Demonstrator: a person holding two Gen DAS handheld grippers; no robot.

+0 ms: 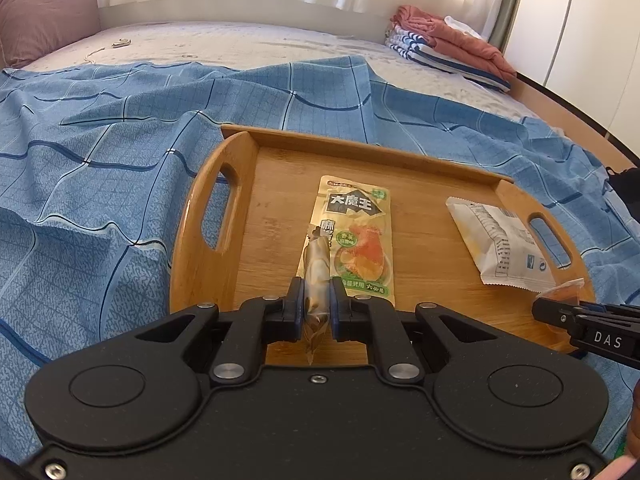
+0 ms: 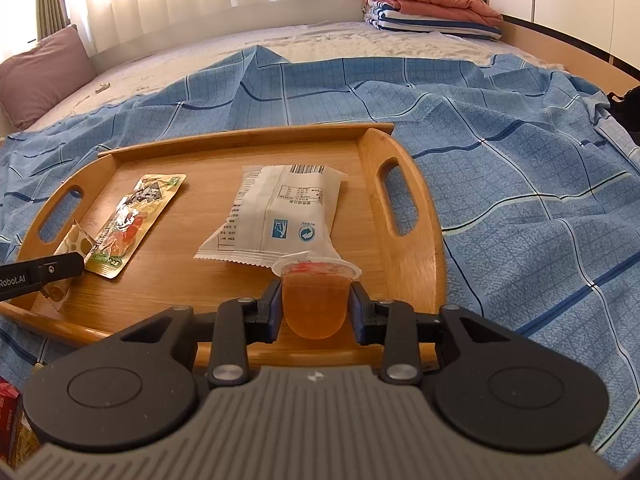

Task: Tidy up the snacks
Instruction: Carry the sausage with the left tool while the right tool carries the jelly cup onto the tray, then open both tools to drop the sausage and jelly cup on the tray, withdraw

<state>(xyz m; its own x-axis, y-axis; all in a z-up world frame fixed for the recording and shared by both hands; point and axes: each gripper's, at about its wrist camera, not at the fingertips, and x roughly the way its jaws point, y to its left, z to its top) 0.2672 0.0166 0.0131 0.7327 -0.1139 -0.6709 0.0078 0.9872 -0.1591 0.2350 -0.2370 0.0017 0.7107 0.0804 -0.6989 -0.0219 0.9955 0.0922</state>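
Snacks lie on the tray (image 2: 404, 248) while we clamp a thin packet (image 1: 316, 272) in our left gripper (image 1: 316, 300) and a jelly cup (image 2: 316, 300) in our right gripper (image 2: 316, 304) over its near edge, where either could slip off onto the bedspread (image 2: 540, 200).

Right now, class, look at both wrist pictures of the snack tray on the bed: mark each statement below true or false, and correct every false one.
1. The right gripper is shut on an orange jelly cup. True.
2. The oval wooden tray holds nothing. False: a yellow-green printed snack pouch and a white snack packet lie flat in it.
3. The left gripper is shut on a small thin wrapped snack. True.
4. The tray sits on a bare wooden floor. False: it rests on a blue checked sheet.
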